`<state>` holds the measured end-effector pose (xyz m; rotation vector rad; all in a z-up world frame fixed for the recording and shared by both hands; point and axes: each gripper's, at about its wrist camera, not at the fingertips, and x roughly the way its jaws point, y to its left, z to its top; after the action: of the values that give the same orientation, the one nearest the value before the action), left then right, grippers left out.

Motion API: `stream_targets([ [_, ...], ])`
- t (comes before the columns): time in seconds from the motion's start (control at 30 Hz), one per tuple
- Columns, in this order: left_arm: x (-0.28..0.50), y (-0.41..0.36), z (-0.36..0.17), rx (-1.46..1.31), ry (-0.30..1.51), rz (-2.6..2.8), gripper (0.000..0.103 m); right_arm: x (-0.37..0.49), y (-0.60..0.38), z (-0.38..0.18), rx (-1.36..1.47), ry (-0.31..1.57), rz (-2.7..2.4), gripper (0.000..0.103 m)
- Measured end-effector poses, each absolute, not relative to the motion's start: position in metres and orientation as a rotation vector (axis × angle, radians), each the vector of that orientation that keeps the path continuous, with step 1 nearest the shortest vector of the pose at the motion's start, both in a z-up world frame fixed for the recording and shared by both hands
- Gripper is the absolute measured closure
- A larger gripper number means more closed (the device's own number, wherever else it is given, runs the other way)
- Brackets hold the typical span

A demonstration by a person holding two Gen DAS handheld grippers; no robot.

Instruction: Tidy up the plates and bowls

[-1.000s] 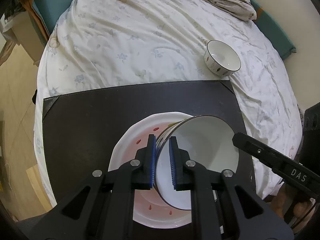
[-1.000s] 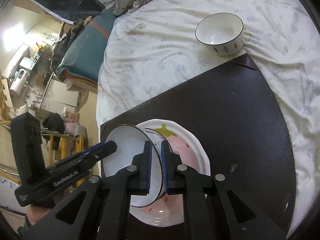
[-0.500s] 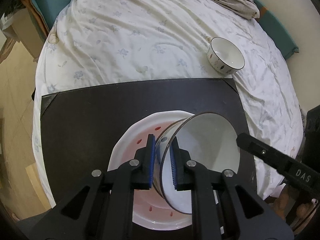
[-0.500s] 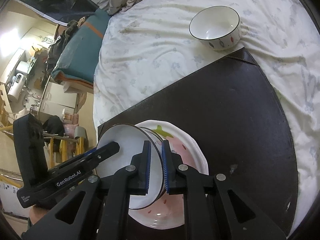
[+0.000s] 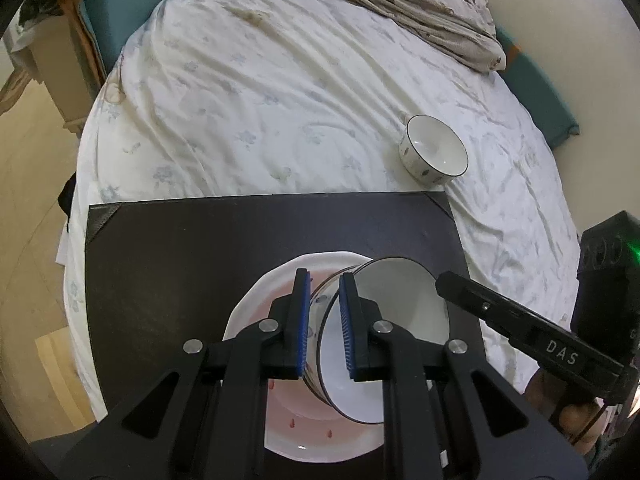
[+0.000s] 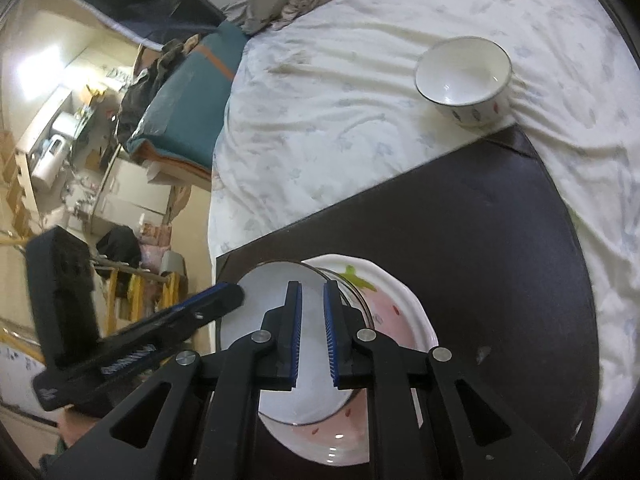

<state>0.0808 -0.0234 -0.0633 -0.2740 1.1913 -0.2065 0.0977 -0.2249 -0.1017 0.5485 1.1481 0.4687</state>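
White porcelain, the tilted bowl hangs over the strawberry plate near the black mat's near edge on the bed. Left gripper and right gripper each have jaws clamped on opposite rim walls, probably to steady its lowering. A second bowl waits beyond the mat's far right corner.
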Motion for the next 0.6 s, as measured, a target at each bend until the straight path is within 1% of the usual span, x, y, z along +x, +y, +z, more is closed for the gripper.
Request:
stream_targets([
  [0.2, 0.083, -0.03, -0.071, -0.221, 1.208, -0.198, 0.09, 0.104, -0.225, -0.106, 0.542, 1.157, 0.452, 0.089],
  [0.33, 0.083, -0.024, -0.077, -0.257, 1.245, -0.182, 0.09, 0.109, -0.225, -0.107, 0.556, 1.154, 0.46, 0.089],
  [0.6, 0.079, -0.022, -0.073, -0.259, 1.232, -0.189, 0.09, 0.102, -0.231, -0.104, 0.542, 1.161, 0.442, 0.089],
])
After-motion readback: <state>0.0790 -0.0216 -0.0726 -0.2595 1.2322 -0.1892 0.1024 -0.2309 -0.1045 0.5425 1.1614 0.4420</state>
